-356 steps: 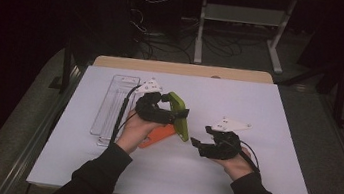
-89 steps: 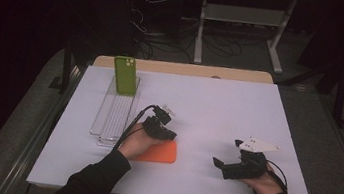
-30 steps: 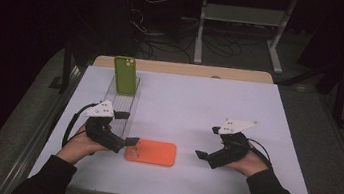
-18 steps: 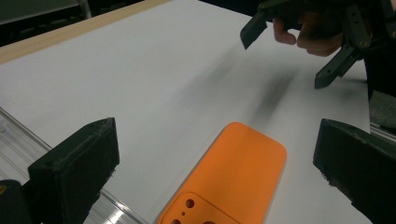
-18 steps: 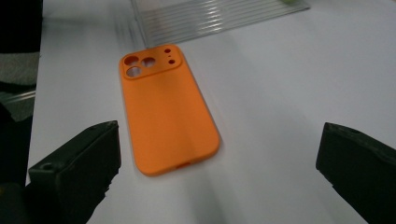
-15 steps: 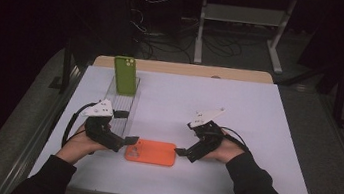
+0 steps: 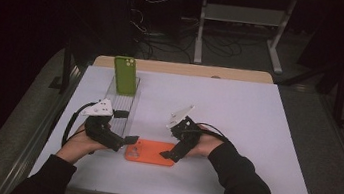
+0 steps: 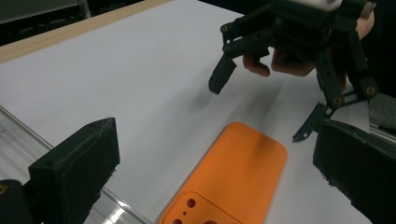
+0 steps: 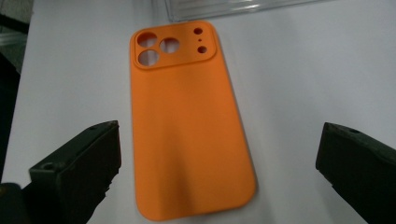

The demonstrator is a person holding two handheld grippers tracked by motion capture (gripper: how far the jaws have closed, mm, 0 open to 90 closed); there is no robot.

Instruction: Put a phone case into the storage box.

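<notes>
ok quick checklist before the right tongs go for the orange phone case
1. Right tongs open: ok, jaws stand wide apart in the right gripper view.
2. Orange case free to lift: ok, it lies flat on the white table, camera holes up, with nothing on top of it.
3. Right tongs lined up: ok, the case lies between the jaws in the right gripper view.
4. Left tongs out of the way: not ok, they sit open at the case's other end.
5. Clear rack ready for it: ok, the green case stands at its far end and the near slots look free.
6. Jaw contact with the case: cannot tell.
</notes>
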